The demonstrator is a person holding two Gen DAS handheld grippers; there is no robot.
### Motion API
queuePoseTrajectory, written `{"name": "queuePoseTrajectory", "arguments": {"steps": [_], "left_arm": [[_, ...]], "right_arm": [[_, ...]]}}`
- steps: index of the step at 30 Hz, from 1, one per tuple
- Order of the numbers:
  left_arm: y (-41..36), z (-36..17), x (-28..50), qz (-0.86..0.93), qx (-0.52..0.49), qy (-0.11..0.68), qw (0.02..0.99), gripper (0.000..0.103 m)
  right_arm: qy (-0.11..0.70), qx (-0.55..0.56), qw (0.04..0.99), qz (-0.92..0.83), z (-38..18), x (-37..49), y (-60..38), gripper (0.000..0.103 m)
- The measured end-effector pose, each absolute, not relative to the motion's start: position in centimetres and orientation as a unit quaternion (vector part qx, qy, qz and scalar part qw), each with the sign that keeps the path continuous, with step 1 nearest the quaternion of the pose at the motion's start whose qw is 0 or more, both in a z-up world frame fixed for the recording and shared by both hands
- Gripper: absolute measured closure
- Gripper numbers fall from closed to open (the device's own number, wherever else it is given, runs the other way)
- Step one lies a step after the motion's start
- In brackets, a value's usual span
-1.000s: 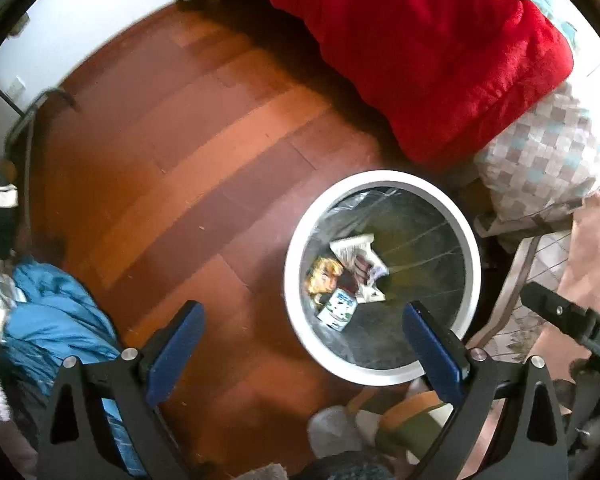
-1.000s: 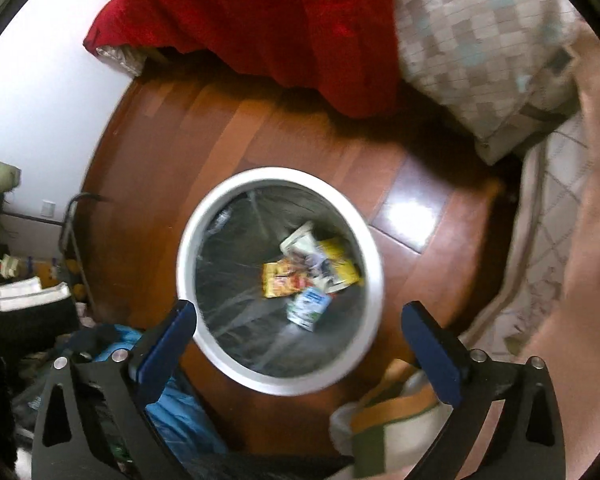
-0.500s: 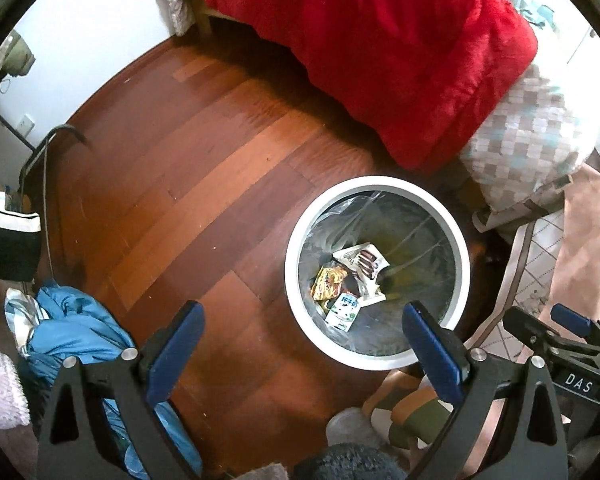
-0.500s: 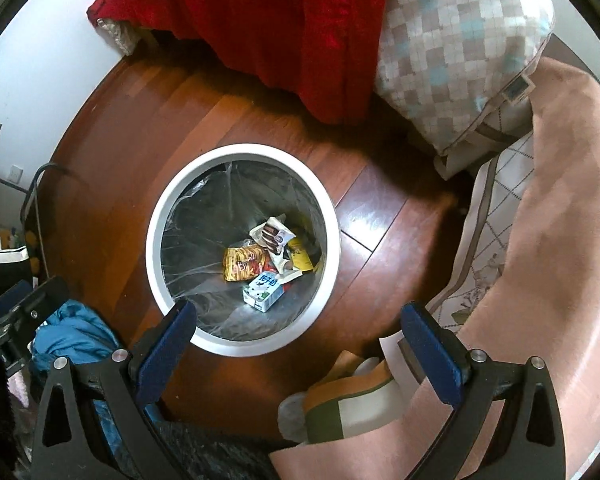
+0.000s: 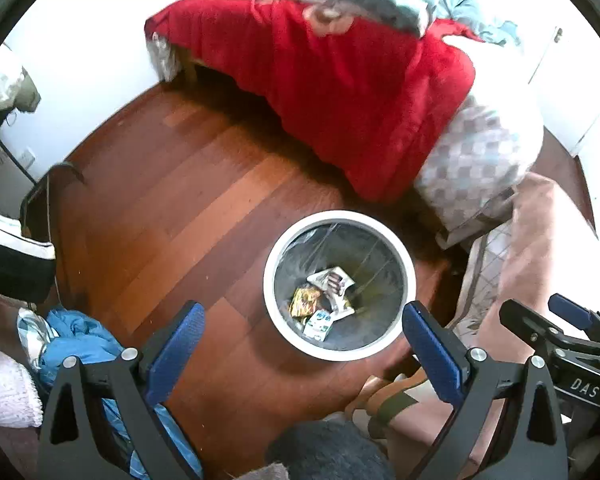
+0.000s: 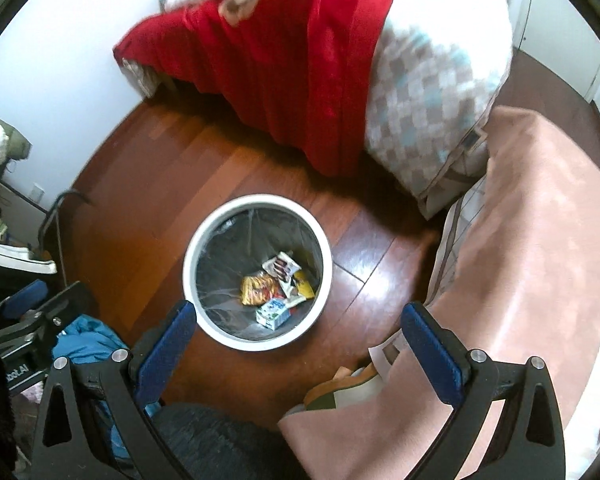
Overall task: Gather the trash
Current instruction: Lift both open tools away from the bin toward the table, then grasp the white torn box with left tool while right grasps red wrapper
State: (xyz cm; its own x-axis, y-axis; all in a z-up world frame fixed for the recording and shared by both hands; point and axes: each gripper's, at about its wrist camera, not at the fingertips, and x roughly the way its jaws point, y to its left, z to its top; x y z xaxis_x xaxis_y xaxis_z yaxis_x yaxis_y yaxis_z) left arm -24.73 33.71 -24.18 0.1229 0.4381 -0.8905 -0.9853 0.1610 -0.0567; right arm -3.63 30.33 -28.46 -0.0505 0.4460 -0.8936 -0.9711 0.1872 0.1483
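Both grippers are pulling up and away from the bin: versus the earlier frames the white trash bin (image 5: 339, 285) is shrinking in both views and more of the room is showing. Nearest, at the bottom of the left wrist view, the left gripper (image 5: 303, 342) is spread wide with nothing between its blue pads (image 5: 175, 346); same for the right gripper (image 6: 298, 342) in its own view, fingers apart and empty. Just beyond the fingertips the bin is sitting on the wood floor (image 5: 188, 216), lined with a clear bag, and the trash is lying at its bottom: an orange snack wrapper (image 6: 258, 289), a small blue-and-white carton (image 6: 273, 313), a white wrapper with dark print (image 6: 282, 267). The right gripper's body is also showing at lower right of the left view. A blue garment (image 5: 82, 344) is lying lower left, a pink rug (image 6: 540, 264) at right. Farther, upper frame, the red blanket (image 5: 340, 92) is hanging off the bed beside a checked pillow (image 6: 428, 112). Judging by the empty grippers and filled bin, the drop-off is done; no loose trash is showing on the visible floor, so the task is looking near finished.
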Motion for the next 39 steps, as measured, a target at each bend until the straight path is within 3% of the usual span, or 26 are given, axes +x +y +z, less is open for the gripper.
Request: {"name": "queuePoseTrajectory", "arguments": {"steps": [9,16,24,30,34,37,39], "left_arm": [[29.2,-17.7,-23.2,0.543,-0.322,0.357,0.688,0.002],[26.1,-16.1,-18.0,0.523,-0.308,0.358,0.710,0.002],[21.9,-21.8,-3.3,0.438,-0.289,0.429,0.735,0.002],[17.9,-27.6,7.6,0.375,-0.254,0.504,0.735,0.002],[15.4,-30.0,12.2,0.346,-0.237,0.539,0.731,0.002],[14.1,-30.9,14.2,0.332,-0.224,0.554,0.730,0.002],[13.6,-30.9,14.9,0.326,-0.215,0.560,0.731,0.002]], "right_arm": [[0.461,-0.185,0.630,0.597,-20.9,-0.9,23.2,0.000],[0.489,-0.117,0.646,0.574,-18.2,5.2,15.7,0.000],[0.534,-0.114,0.721,0.427,-21.4,20.0,4.7,0.000],[0.571,-0.139,0.743,0.321,-27.4,31.9,-2.0,0.000],[0.601,-0.114,0.727,0.311,-30.6,36.1,-3.9,0.022],[0.620,-0.096,0.709,0.321,-32.8,37.5,-4.3,0.032],[0.627,-0.085,0.698,0.334,-34.0,37.7,-4.6,0.053]]}}
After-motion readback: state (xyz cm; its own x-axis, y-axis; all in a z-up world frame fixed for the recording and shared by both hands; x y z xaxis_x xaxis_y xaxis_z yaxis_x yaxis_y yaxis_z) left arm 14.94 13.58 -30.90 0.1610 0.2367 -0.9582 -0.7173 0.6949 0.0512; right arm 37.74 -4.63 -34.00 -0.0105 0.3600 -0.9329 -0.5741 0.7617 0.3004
